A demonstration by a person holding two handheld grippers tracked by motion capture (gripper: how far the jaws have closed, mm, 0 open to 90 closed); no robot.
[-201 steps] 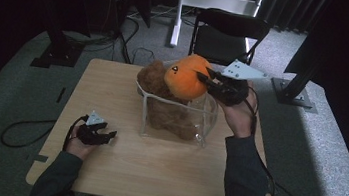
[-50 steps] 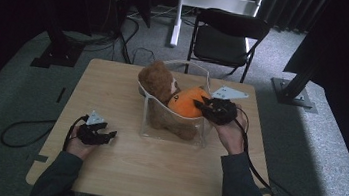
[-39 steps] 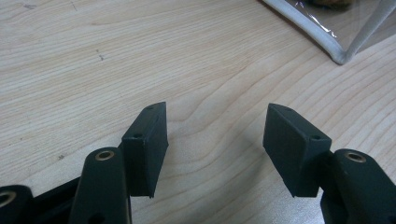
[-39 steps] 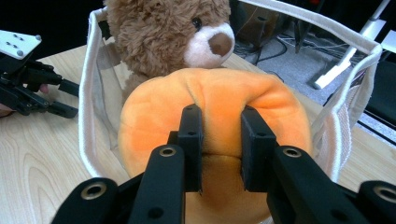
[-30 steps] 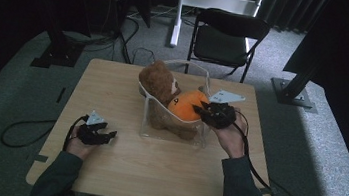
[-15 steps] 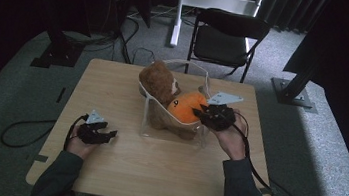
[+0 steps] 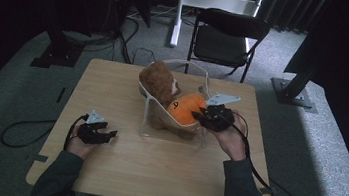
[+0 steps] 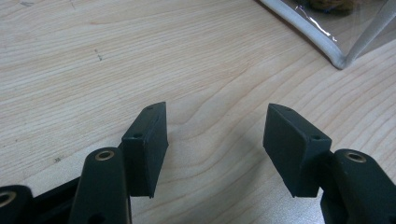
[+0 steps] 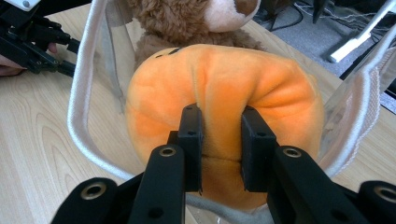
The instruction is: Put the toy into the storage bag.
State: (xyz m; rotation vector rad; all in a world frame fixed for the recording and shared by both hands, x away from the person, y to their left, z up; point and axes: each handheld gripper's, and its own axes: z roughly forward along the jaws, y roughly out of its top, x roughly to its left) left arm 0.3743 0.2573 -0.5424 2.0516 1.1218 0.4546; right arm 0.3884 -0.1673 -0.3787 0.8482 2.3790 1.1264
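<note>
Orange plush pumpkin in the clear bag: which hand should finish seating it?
Right. The right tongs already pinch the orange plush pumpkin inside the clear plastic bag; the left tongs rest open on the wooden table.

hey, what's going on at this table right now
A person is packing plush toys into a clear bag on a wooden table. The right hand-held gripper pinches an orange plush inside the bag, beside a brown teddy bear. The left hand-held gripper rests open on the table, holding nothing.
</note>
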